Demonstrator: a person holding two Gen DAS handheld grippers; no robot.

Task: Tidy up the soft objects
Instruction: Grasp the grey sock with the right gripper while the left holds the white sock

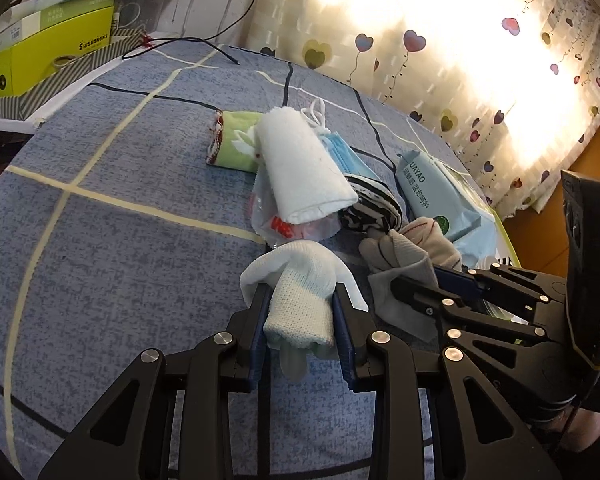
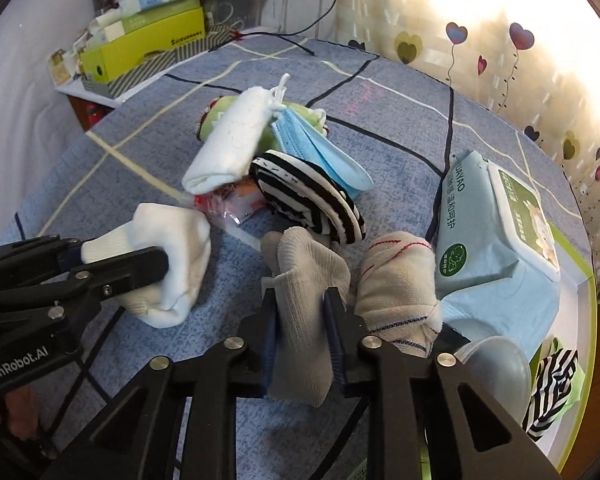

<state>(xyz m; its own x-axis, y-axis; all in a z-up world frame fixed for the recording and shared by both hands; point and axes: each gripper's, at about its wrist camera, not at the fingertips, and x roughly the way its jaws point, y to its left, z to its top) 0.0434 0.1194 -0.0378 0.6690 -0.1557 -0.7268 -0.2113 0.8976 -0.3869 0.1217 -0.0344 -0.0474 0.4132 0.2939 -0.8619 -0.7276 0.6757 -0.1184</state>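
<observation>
Left wrist view: lay on blue checked bedspread (image 1: 120,208), heaped with wipes pack (image 1: 436,196), rolled white towel (image 1: 304,164), striped cloth (image 1: 374,204) (touching towel's end). Nearer, clamped white sock (image 1: 300,296) in left gripper (image 1: 302,322); just beside, pinched grey sock (image 2: 304,304) in right gripper (image 2: 302,332), both socks resting on bedspread.

- White sock (image 1: 300,292): knitted cloth, matt, ribbed cuff.
- Grey sock (image 2: 306,300): coarse matt knit.
- Bedsheet (image 1: 120,248): woven cloth, mottled and matt.
- Wipes pack (image 2: 484,248): smooth plastic film, slight sheen.
- Left gripper (image 1: 302,312): matt black plastic, shiny metal rivets.
</observation>
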